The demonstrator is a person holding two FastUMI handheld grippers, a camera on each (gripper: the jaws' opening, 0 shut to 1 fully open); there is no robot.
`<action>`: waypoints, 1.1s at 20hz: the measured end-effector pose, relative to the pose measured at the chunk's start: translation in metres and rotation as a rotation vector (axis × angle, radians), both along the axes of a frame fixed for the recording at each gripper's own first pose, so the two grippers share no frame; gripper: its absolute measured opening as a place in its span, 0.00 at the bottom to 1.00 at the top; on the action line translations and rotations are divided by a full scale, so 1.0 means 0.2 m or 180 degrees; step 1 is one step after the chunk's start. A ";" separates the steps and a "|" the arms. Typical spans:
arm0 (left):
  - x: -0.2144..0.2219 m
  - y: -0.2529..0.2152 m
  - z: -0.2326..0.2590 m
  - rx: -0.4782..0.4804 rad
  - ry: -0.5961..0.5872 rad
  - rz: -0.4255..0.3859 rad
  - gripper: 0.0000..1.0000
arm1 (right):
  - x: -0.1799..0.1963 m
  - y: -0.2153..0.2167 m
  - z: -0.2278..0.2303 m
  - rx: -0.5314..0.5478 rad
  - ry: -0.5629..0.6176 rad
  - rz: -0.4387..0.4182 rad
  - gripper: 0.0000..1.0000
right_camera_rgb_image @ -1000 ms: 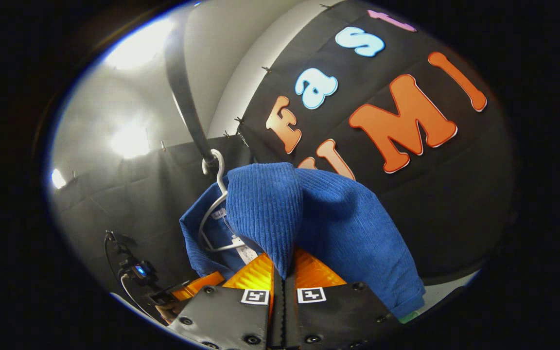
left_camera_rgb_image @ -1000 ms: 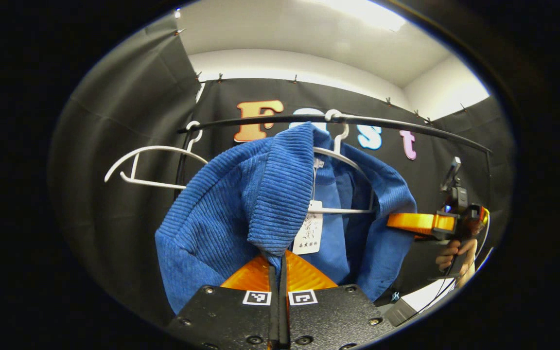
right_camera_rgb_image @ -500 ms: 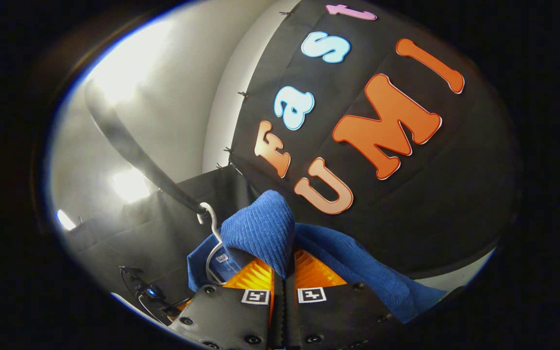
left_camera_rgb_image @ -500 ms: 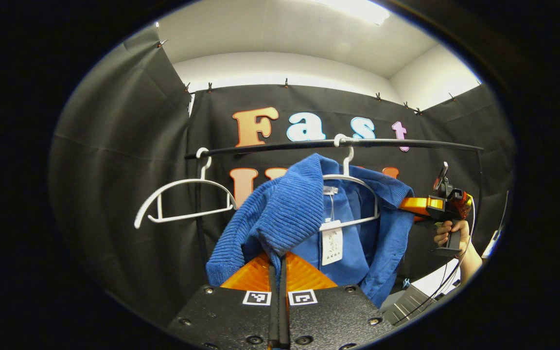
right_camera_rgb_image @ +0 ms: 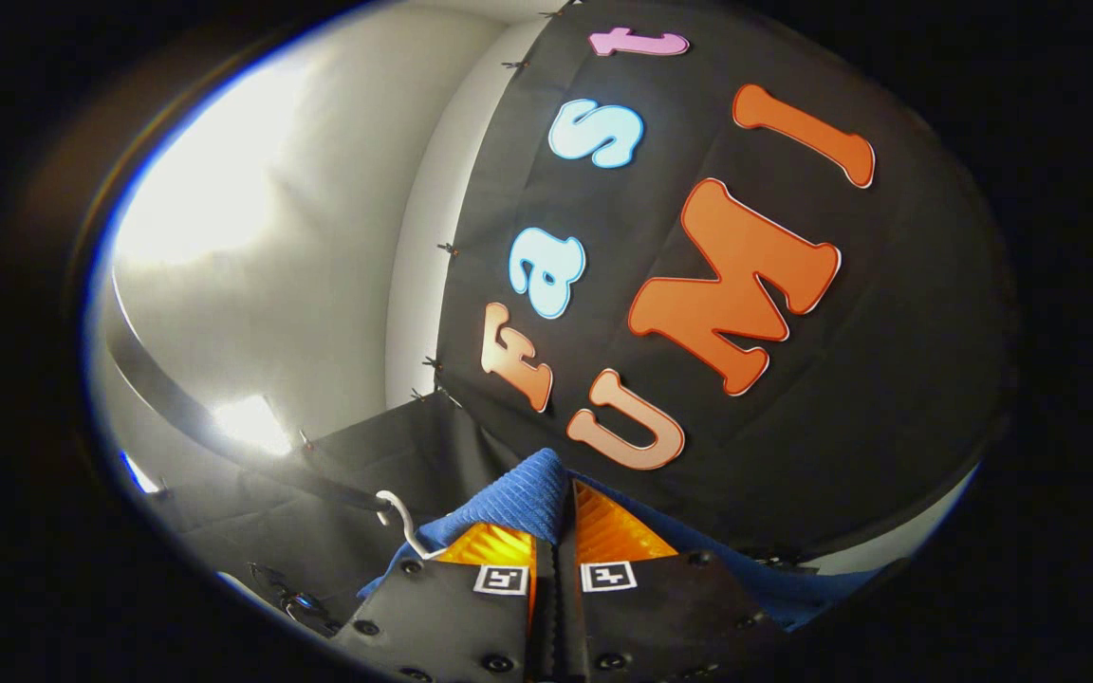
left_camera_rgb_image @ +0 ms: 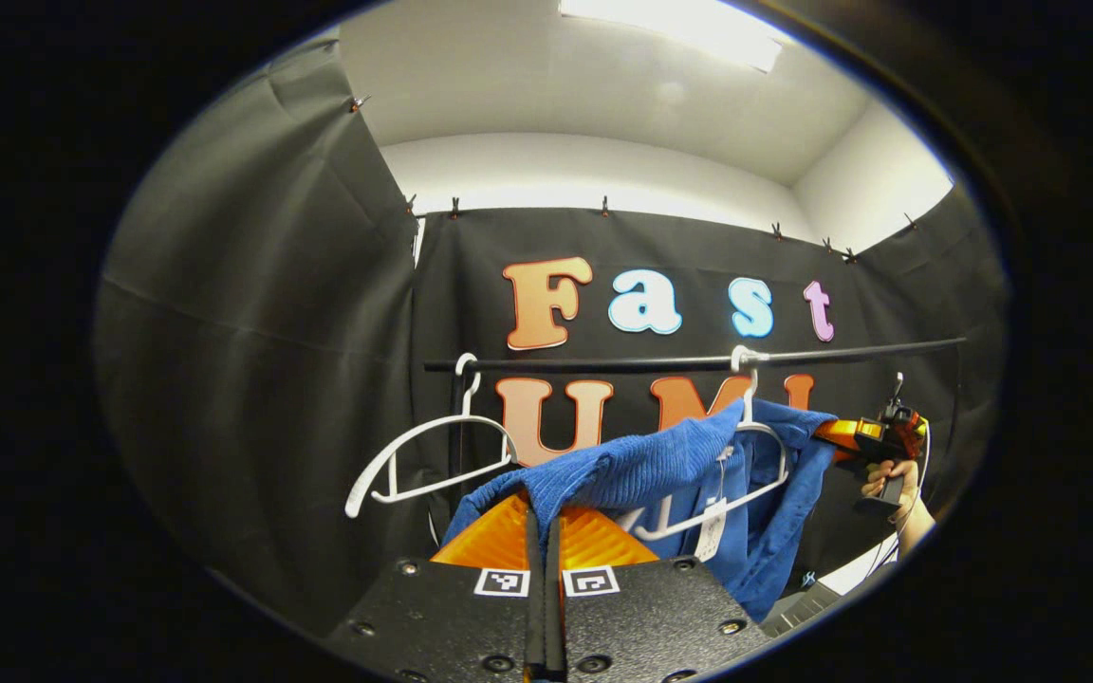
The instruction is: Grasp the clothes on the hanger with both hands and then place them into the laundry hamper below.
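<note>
A blue ribbed garment (left_camera_rgb_image: 670, 465) stretches between both grippers, still draped over a white hanger (left_camera_rgb_image: 746, 474) on the black rail (left_camera_rgb_image: 660, 361). My left gripper (left_camera_rgb_image: 543, 517) is shut on one shoulder of the cloth at the bottom of the left gripper view. Farther right in that view, the right gripper (left_camera_rgb_image: 841, 432), held by a hand (left_camera_rgb_image: 888, 474), pinches the other shoulder. In the right gripper view my right gripper (right_camera_rgb_image: 556, 512) is shut on a fold of the blue garment (right_camera_rgb_image: 523, 493), and the hanger hook (right_camera_rgb_image: 399, 517) sits beside it on the rail (right_camera_rgb_image: 224, 446). A paper tag (left_camera_rgb_image: 710, 541) dangles from the collar.
A second, bare white hanger (left_camera_rgb_image: 423, 455) hangs at the left end of the rail. Black cloth walls close the booth on three sides. A pale surface (left_camera_rgb_image: 850, 574) shows low at the right in the left gripper view.
Both grippers have drawn back and down from the rail, pulling the garment taut and lower. The hanger and rail look smaller and farther off now. Both grips stay shut.
</note>
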State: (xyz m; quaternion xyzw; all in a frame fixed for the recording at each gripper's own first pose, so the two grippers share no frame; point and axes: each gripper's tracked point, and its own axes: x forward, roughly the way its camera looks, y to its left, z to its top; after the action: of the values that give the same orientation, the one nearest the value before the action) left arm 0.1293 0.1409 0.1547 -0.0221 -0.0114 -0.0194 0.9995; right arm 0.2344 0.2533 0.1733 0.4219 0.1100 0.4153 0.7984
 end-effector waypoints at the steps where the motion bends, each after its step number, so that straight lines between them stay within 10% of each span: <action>1: 0.02 0.02 0.01 -0.0013 -0.0003 0.0027 0.00 | 0.02 0.00 0.00 -0.0016 0.0013 -0.0025 0.07; 22: 0.21 0.15 -0.26 0.0091 0.0494 0.0154 0.00 | 0.46 -0.03 -0.26 -0.1041 0.0111 -0.0811 0.07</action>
State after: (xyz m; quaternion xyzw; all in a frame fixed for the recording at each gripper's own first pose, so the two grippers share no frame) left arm 0.1723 0.1705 0.1026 -0.0089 0.0659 0.0063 0.9978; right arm 0.3273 0.2471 0.1211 0.3042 0.1355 0.2803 0.9003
